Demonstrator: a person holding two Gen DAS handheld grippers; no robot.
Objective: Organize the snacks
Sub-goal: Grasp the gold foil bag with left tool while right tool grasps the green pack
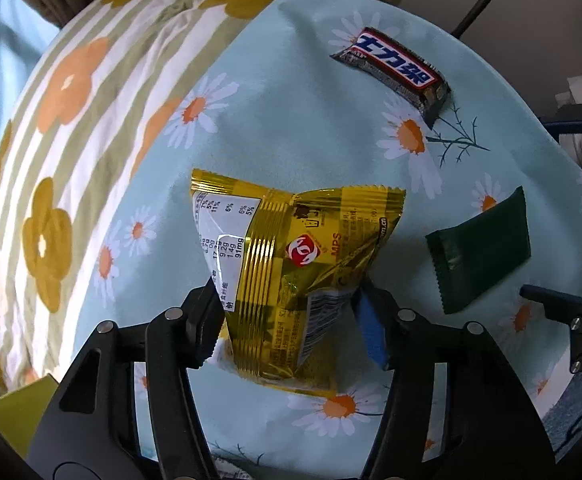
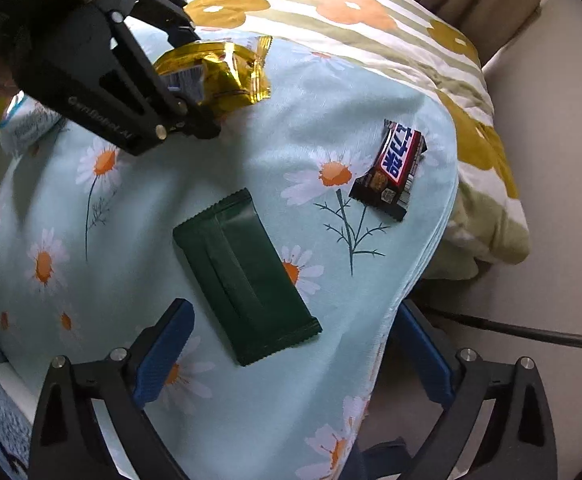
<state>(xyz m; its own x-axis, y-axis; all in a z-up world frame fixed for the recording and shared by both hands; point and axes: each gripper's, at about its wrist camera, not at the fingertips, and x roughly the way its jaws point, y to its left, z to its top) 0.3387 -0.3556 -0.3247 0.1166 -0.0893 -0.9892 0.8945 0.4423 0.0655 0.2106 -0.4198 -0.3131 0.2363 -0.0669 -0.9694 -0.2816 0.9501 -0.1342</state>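
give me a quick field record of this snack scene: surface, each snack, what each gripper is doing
surface: light blue daisy-print cloth
left gripper: shut on crinkled gold foil snack packet
right gripper: open, fingers either side of dark green flat wrapper's near end
dark green flat wrapper: lying flat
brown chocolate bar with red-white-blue label: on cloth near its edge, untouched

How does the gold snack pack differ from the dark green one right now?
The gold snack pack is shiny, crumpled and printed with labels; the dark green pack is plain, matte and smooth. The gold one is pinched in the left gripper; the green one lies flat and untouched on the daisy cloth, ahead of the open right gripper. The gold pack looks puffy, the green one slim. Both are sealed wrappers with crimped ends.
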